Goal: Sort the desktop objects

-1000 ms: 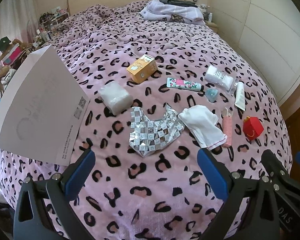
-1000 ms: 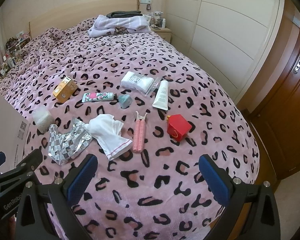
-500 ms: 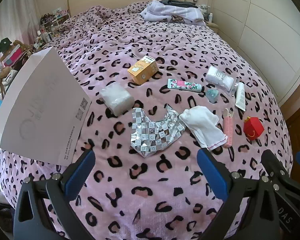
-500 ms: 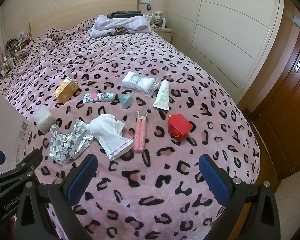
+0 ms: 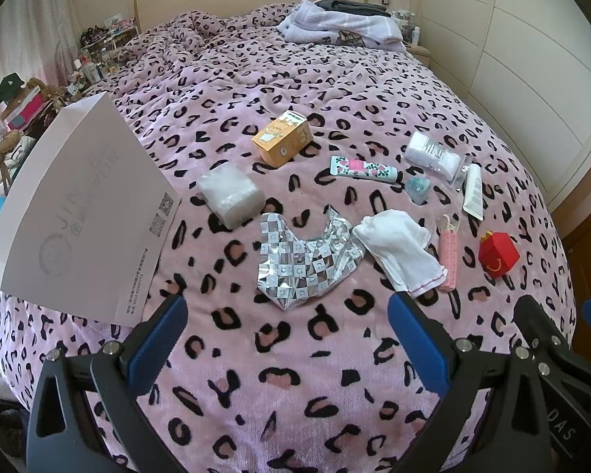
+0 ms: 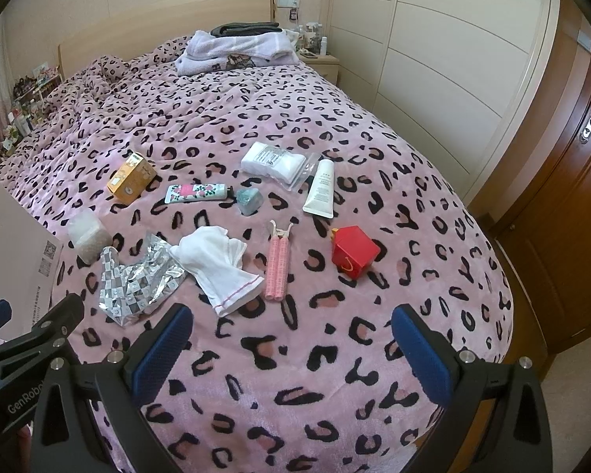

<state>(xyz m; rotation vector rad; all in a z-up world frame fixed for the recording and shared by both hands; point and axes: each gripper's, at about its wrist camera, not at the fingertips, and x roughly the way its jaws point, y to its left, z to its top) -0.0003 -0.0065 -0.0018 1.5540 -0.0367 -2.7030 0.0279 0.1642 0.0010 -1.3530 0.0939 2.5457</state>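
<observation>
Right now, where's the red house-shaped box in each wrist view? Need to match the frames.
Left wrist: red box far right, mid-height, right of the pink roller.
Right wrist: red box just right of centre, right of the pink roller.
Shared landmark: white glove, left of the roller in both.

Orange box (image 5: 283, 142), silver pouch (image 5: 304, 259), white glove (image 5: 401, 247) scattered on bed
</observation>
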